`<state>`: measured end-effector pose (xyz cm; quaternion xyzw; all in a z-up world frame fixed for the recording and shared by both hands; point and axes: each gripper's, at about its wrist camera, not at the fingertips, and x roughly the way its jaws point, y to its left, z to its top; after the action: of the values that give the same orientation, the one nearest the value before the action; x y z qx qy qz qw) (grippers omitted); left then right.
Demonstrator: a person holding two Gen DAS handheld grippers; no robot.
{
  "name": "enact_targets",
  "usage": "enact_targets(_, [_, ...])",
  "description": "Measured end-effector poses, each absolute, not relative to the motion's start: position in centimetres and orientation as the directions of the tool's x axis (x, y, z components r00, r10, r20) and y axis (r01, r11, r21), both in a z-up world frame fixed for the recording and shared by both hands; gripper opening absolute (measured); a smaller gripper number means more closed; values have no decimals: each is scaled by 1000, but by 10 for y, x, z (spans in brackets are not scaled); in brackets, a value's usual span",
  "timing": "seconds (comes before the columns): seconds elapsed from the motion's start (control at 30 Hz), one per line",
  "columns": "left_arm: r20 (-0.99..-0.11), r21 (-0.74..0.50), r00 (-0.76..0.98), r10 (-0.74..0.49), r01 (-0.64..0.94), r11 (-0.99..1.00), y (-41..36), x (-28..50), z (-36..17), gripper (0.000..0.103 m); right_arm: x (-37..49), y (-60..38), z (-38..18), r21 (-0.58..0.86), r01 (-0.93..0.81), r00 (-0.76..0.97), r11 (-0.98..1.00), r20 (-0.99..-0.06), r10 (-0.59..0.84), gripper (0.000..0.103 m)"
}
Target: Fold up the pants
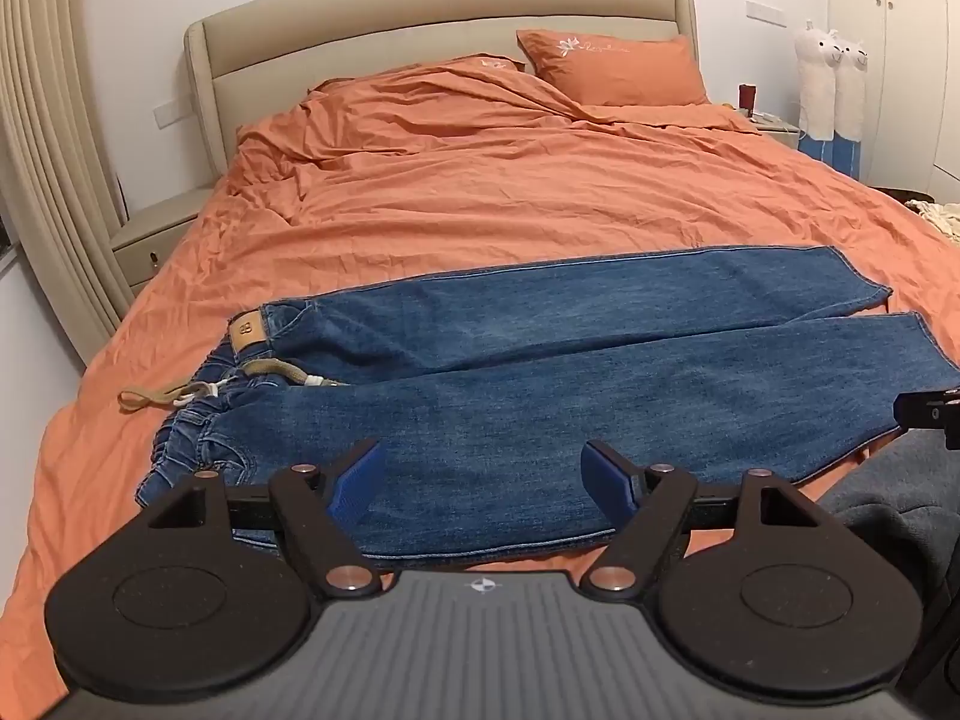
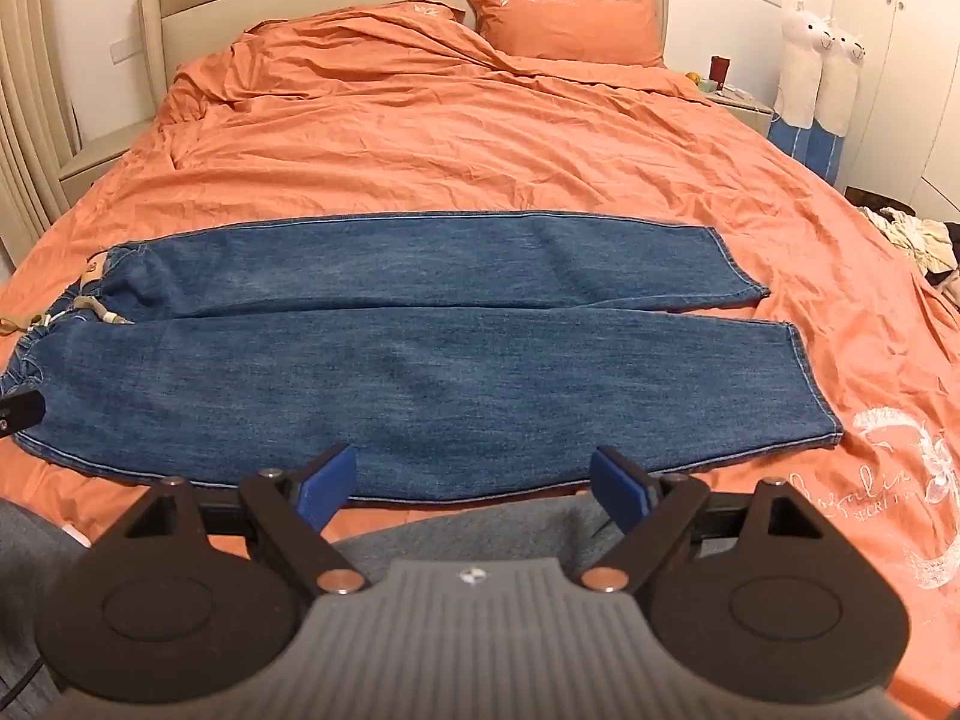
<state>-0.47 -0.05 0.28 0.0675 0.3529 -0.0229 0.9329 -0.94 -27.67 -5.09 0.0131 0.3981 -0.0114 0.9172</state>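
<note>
With both jaws open, left gripper (image 1: 483, 480) and right gripper (image 2: 474, 489) should pinch the jeans' (image 2: 420, 360) lower-frame edge evenly.

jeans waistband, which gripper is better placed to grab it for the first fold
Left. The left gripper hangs open near the waistband, while the right gripper sits open nearer the leg hems.

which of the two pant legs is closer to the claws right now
The near leg, the one lying toward the foot of the bed just ahead of both open claws, left claw and right claw. The far leg lies beyond it, toward the pillows.
</note>
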Motion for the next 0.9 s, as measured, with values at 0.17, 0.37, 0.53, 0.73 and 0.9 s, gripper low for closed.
enact_targets(0.17, [-662, 107, 750, 2, 92, 990, 0, -5, 3, 88, -10, -274, -50, 10, 29, 687, 1000, -726, -13, 82])
enact_targets(0.37, [-662, 106, 750, 2, 92, 990, 2, -6, 2, 88, -10, -273, -50, 9, 31, 685, 999, -728, -15, 82])
enact_targets(0.53, [-660, 104, 751, 1, 91, 990, 3, -6, 1, 87, -11, -273, -51, 7, 29, 685, 1000, -728, -15, 82])
enact_targets(0.73, [-662, 107, 750, 1, 93, 990, 3, -7, 0, 87, -13, -273, -51, 10, 31, 685, 999, -729, -14, 82])
enact_targets(0.9, [-662, 103, 750, 0, 92, 990, 4, -7, 0, 87, -13, -273, -51, 10, 32, 685, 999, -728, -14, 82])
